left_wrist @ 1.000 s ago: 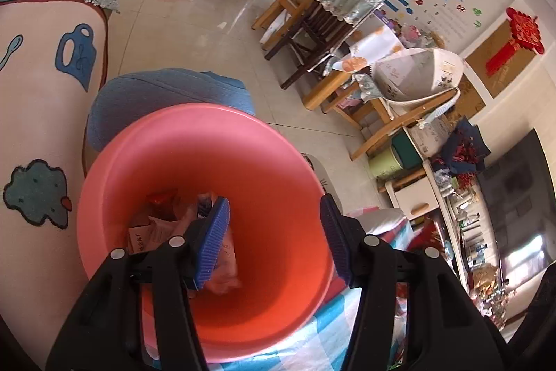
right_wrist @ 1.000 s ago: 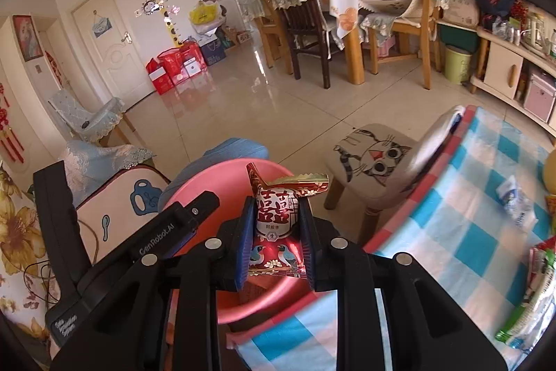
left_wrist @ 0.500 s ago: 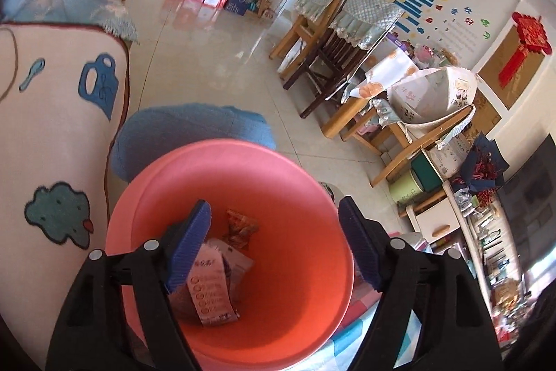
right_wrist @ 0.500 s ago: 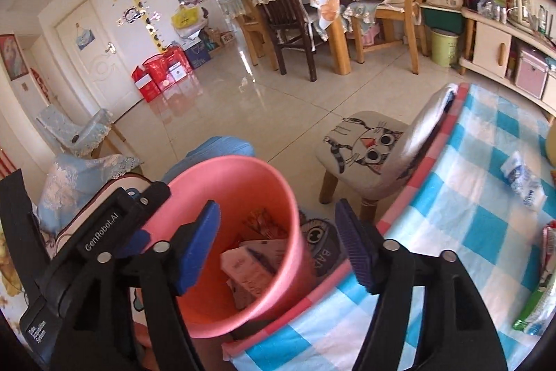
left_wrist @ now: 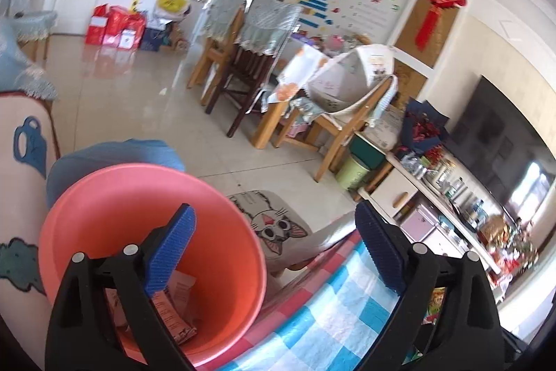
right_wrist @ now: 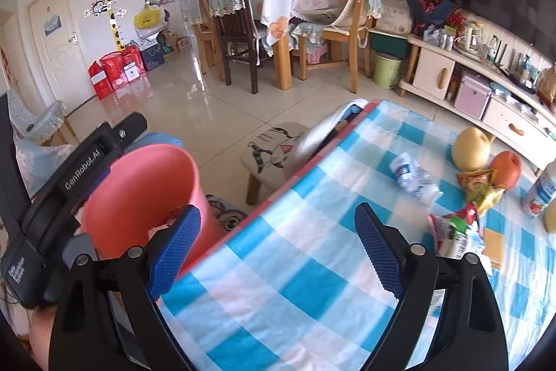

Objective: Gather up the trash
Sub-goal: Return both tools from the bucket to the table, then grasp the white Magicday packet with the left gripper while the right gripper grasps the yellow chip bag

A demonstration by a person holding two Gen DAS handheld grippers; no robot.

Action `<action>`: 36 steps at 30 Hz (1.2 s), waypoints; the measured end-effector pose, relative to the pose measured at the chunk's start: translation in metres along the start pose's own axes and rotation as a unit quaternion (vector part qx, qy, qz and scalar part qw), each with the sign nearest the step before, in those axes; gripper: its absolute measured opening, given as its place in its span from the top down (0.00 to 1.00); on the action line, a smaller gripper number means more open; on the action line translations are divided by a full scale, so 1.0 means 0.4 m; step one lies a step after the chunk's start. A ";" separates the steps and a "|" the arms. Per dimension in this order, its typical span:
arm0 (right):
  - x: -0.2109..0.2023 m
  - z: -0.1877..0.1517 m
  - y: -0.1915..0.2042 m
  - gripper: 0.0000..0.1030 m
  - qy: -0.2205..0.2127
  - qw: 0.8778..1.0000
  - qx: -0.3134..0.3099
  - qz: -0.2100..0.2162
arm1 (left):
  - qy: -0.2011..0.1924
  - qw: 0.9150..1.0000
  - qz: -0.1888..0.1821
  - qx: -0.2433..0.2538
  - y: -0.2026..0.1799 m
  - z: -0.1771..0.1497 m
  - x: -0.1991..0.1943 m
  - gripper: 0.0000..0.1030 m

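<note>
**Some wrappers binned, more litter waiting on the table**

The round salmon-pink plastic bin (left_wrist: 146, 232) stands on the floor just beside the table's edge, with several crumpled wrappers (left_wrist: 173, 301) inside. On the blue-and-white checked table (right_wrist: 312, 266) a crumpled white-and-blue packet (right_wrist: 413, 178), a yellow snack bag (right_wrist: 477, 188) and a red-and-green wrapper (right_wrist: 451, 228) remain, so the job looks partly done. The left claw (left_wrist: 274, 252) and right claw (right_wrist: 278, 252) both gape wide, holding nothing.

bright daylight fills both views, with white glare on the glossy floor tiles (left_wrist: 114, 86) (strongest near the far doorway). the left wrist view is smeared by motion blur; fisheye bending darkens every corner.
</note>
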State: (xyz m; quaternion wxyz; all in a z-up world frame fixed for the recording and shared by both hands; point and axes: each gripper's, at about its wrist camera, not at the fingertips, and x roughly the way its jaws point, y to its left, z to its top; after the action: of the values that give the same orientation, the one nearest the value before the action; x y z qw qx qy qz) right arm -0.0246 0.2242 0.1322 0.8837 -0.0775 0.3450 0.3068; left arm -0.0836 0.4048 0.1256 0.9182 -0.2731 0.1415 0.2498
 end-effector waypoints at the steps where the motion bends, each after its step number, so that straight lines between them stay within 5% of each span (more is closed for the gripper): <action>1: -0.008 -0.006 -0.011 0.13 -0.002 1.000 -0.003 -0.006 | -0.002 1.000 -0.008 0.011 -0.013 -0.004 -0.003 0.06; 9: -0.078 -0.041 -0.103 0.12 -0.027 0.999 0.004 -0.039 | 0.045 0.993 -0.006 0.111 -0.123 -0.048 0.022 0.06; 24: -0.169 -0.103 -0.238 0.05 -0.080 0.992 -0.014 -0.098 | 0.077 0.976 -0.046 0.200 -0.242 -0.130 0.022 0.06; 36: -0.201 -0.115 -0.442 0.05 -0.062 0.989 0.092 -0.100 | 0.082 0.961 -0.076 0.255 -0.337 -0.179 0.029 0.06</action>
State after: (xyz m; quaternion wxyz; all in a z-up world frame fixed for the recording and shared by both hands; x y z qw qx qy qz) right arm 0.0087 0.0275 0.1372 0.9330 -0.0102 0.3065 0.1882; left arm -0.0105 0.2705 0.1208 0.9587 -0.0595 0.2546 0.1121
